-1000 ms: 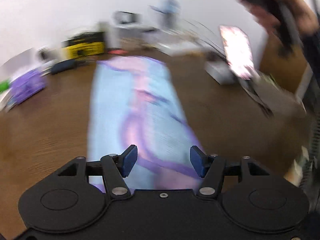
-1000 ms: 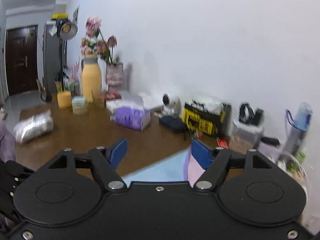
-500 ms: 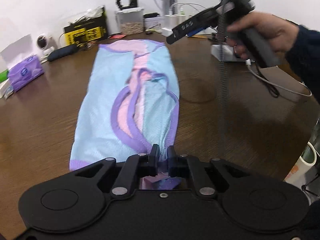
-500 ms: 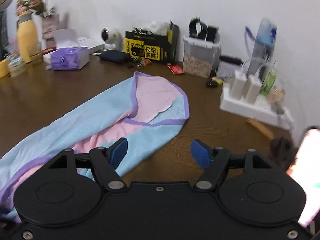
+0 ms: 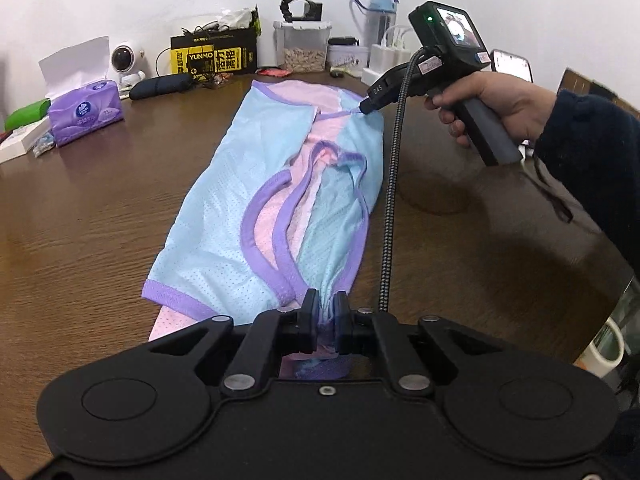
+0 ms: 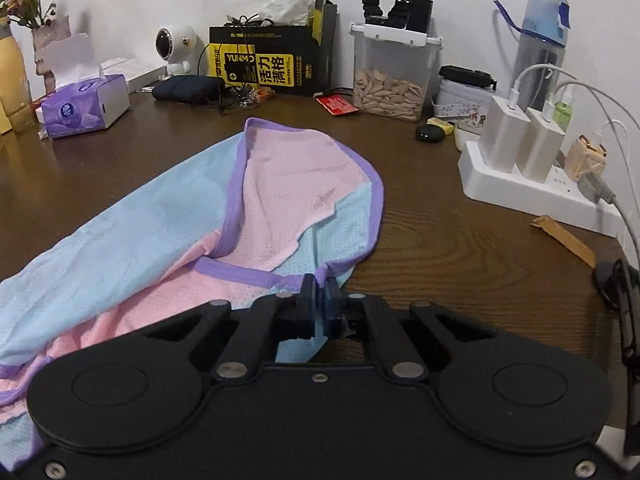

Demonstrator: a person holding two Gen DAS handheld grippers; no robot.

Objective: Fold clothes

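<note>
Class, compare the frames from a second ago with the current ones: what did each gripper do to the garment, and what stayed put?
The left gripper closed on the garment's near end. The right gripper came down and has just closed on the purple-trimmed edge at the far end. The garment stayed flat on the table.

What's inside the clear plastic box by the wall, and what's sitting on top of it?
The clear box holds a layer of pale wooden pieces at the bottom. A black watch rests on its white lid. What lies beneath the pieces is covered.
</note>
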